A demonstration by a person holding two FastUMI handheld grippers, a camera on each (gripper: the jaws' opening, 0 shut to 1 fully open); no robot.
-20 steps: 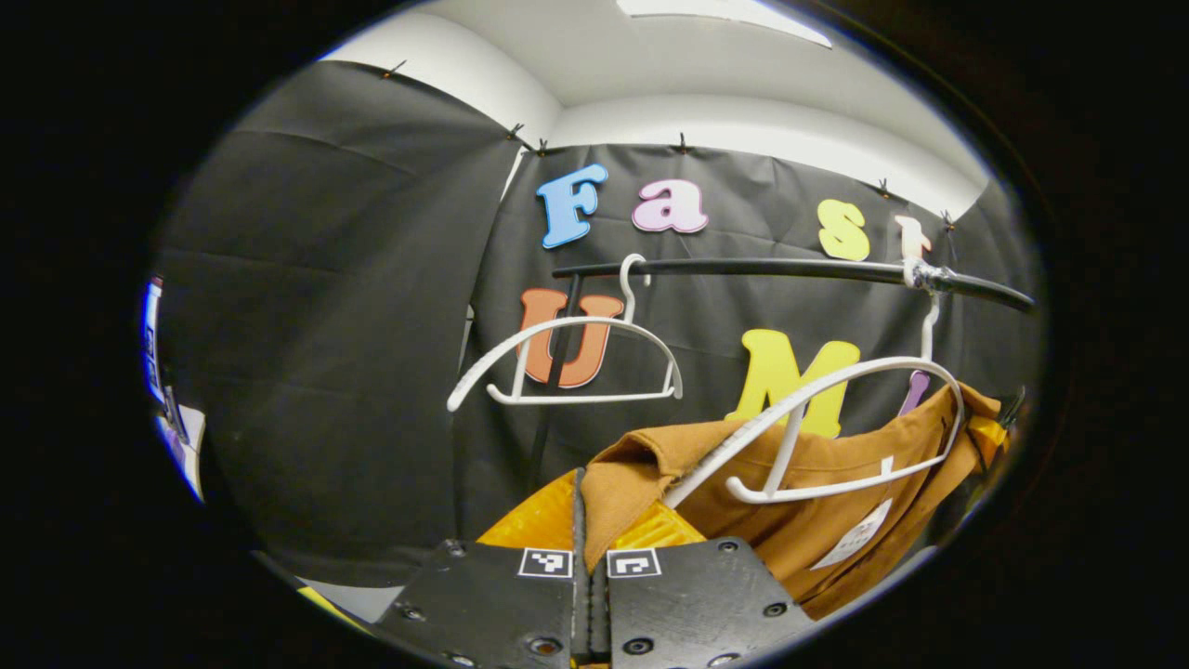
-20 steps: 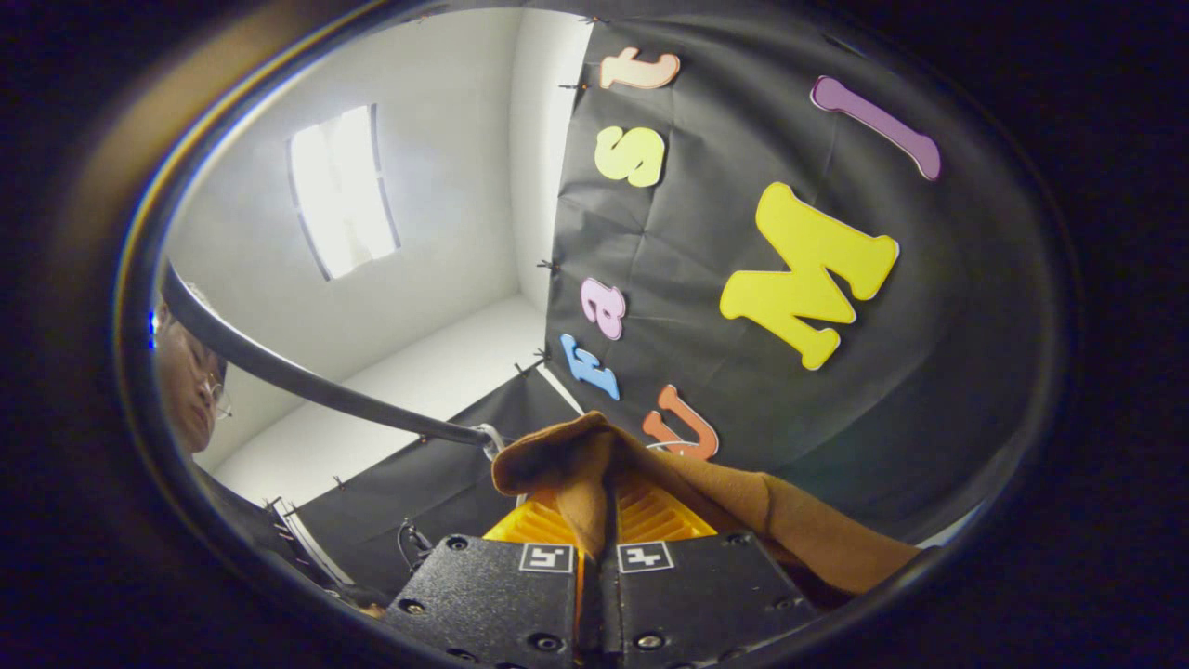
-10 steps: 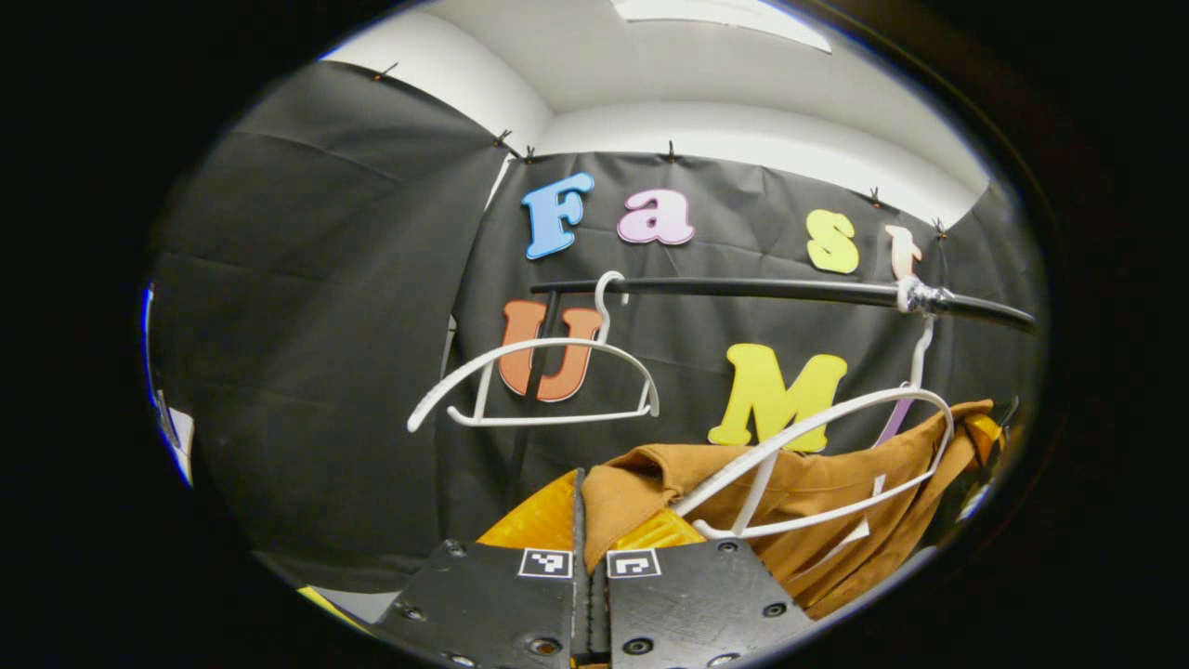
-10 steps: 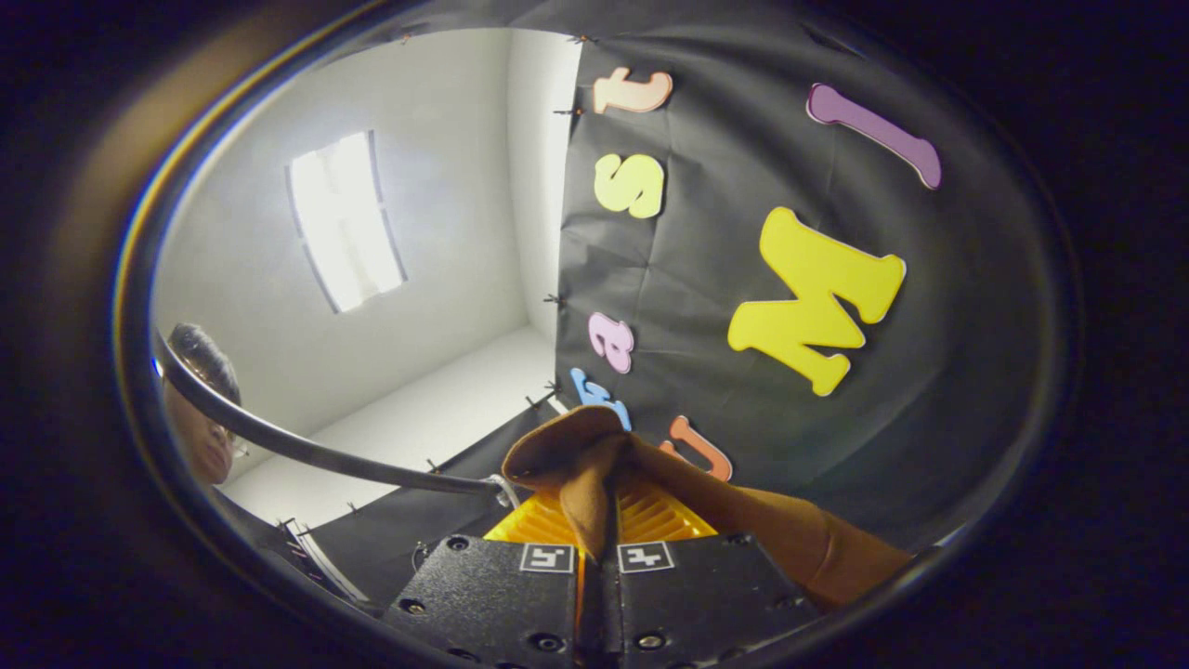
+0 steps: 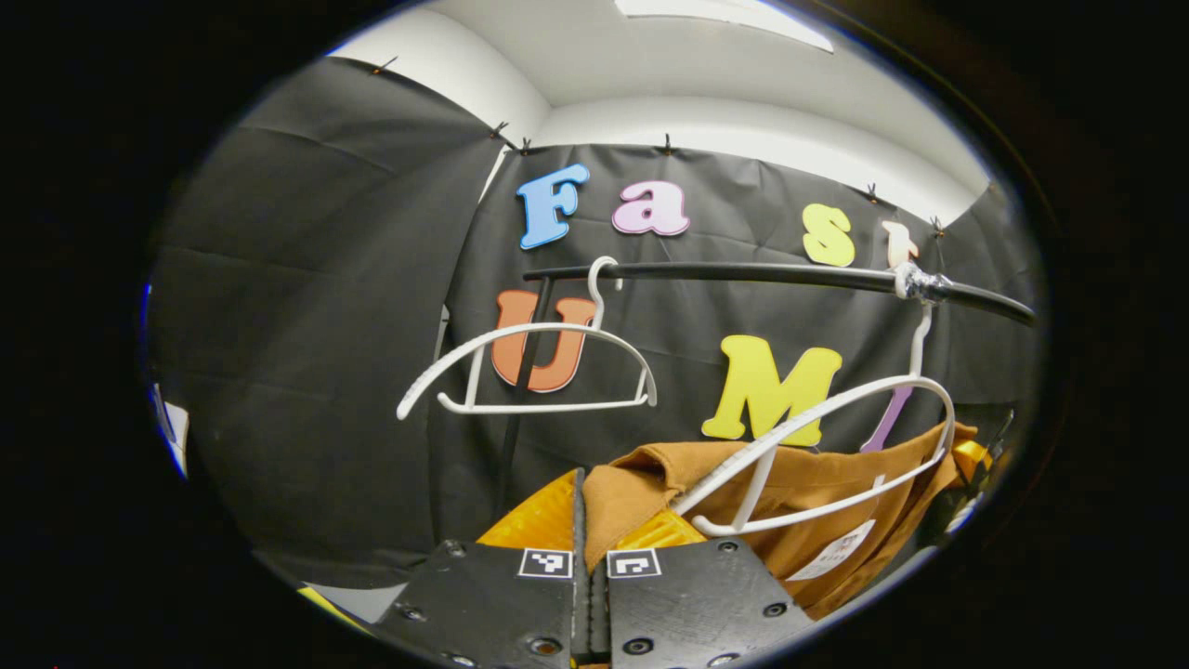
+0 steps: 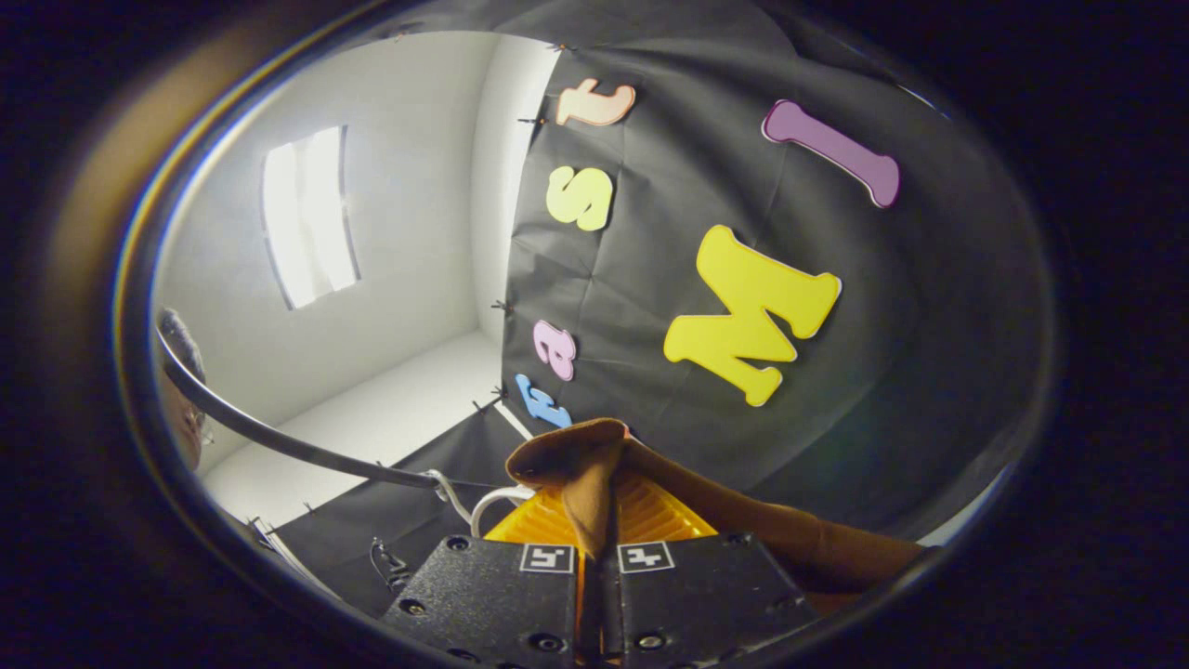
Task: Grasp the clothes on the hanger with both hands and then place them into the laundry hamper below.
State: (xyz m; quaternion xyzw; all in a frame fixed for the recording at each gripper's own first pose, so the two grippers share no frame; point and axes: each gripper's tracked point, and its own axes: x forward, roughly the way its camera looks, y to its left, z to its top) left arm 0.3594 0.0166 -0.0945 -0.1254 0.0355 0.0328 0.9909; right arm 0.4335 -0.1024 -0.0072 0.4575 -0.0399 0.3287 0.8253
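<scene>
Left gripper view has the left gripper (image 5: 589, 520) at bottom centre, its fingers clamped on a fold of the brown garment (image 5: 817, 483), which spreads toward the lower right of the frame. A white hanger (image 5: 817, 446) lies across the cloth there, hooked on the black rail (image 5: 743, 272); whether its arms are free of the neckline is hard to tell. If the pull goes straight down, the collar may snag on it and drag it along. An empty hanger (image 5: 529, 367) hangs from the rail at centre.

In the right gripper view, the right gripper (image 6: 594, 520) pinches another brown fold at bottom centre. Both grips look thin, so fabric may slip out under tension. The hamper lies below, so the drop has to be aimed with care.
</scene>
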